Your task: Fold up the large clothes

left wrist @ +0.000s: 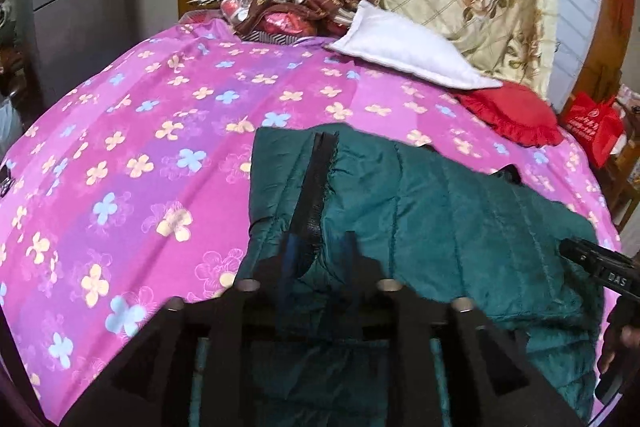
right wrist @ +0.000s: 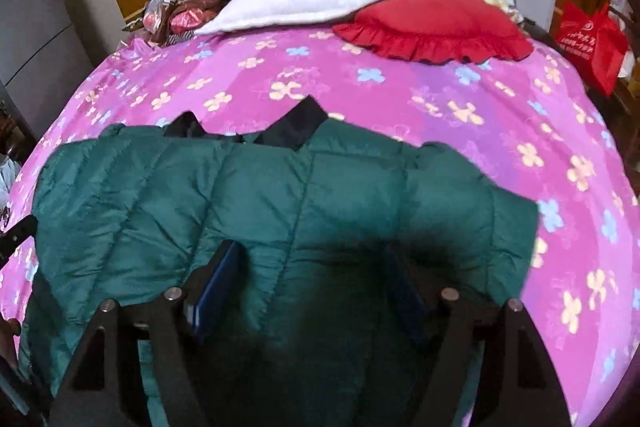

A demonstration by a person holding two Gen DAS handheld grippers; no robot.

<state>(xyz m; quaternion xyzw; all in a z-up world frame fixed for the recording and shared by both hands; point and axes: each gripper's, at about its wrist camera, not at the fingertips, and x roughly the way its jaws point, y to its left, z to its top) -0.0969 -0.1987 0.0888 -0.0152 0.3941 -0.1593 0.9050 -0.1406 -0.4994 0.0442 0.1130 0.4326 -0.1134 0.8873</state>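
Left wrist view shows the left gripper (left wrist: 320,259) low over the near left part of a green quilted jacket (left wrist: 440,211), with its fingers rather close together around the dark zipper strip (left wrist: 316,187); the tips are blurred, so I cannot tell if they really pinch the cloth or only stand beside it. The jacket lies on the pink flowered bedsheet (left wrist: 160,131), near the front edge of the bed and more to the right side in this view. In the right wrist view the right gripper (right wrist: 316,287) has its fingers spread well apart, one on each side of a wide band of the jacket (right wrist: 280,207), and nothing is clamped between them. The black collar (right wrist: 296,127) points toward the white pillow (right wrist: 296,1) and the red cushion (right wrist: 436,21), which are well apart from the jacket. I judge that the step in hand is to take hold of the near edge in order to fold it away over the body. To do it well, each gripper should bite through the whole padded layer, not only the slippery shell, and both should lift together at equal height. The zipper edge should stay straight, otherwise the fold will come out crooked. The puffy filling will probably spring back, so pressing the crease flat afterwards seems wise.
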